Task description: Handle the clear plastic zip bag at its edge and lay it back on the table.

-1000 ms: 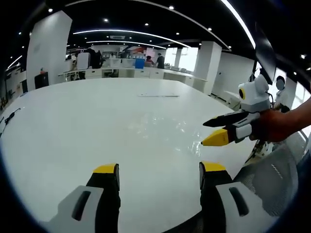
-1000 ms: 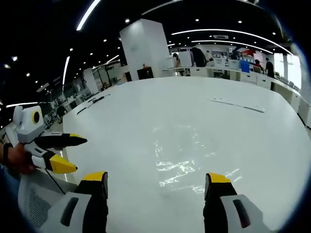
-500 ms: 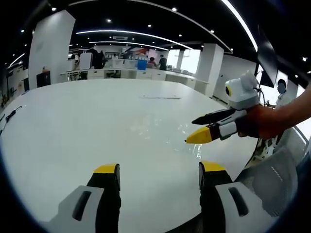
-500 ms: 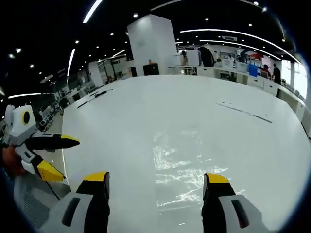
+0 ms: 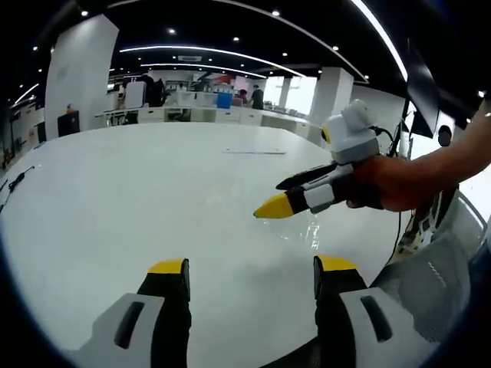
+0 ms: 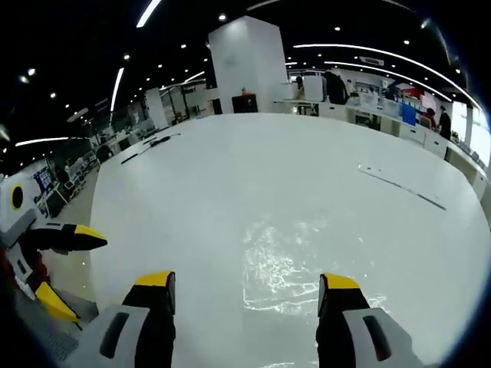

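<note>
- While the clear plastic zip bag lies flat on the white table, the right gripper hangs just above its near edge, its 2 jaws apart.
- At the table's near rim, the left gripper also stands with jaws apart.
- A thin strip lies well beyond the bag.
- Desks and people stand behind the table.

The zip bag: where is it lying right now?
The zip bag lies flat on the table, just ahead of the open right gripper in the right gripper view.
</note>
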Demonstrator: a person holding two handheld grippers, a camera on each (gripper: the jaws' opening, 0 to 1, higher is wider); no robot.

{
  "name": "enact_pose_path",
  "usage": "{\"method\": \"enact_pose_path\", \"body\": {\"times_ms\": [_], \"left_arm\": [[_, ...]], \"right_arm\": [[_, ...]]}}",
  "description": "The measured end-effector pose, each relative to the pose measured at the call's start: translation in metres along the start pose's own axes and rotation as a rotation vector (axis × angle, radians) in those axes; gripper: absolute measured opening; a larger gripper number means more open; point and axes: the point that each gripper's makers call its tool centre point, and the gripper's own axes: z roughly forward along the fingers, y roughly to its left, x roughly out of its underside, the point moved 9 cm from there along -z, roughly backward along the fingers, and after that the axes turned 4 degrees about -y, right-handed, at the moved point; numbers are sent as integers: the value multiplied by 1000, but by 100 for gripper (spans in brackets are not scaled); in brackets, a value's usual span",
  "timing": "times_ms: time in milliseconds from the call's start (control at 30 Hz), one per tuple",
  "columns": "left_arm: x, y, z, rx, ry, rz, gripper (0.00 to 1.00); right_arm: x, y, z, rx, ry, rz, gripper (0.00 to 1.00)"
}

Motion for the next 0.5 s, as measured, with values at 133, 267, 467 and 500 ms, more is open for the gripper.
{"method": "enact_pose_path", "body": {"times_ms": [133,267,467,500], "left_arm": [[0,1,0,-9,5,10,65],[-5,-1,-3,-20,-1,2,65],[-7,-5,0,-10,8,33,65],[-6,-5,1,-6,9,33,65]], "right_arm": [[-4,0,12,-9,23,-4,75],[-6,1,26,-21,41,-24,75],[-12,9,40,-26,46,6,75],[-13,12,44,-34,41,13,76]]}}
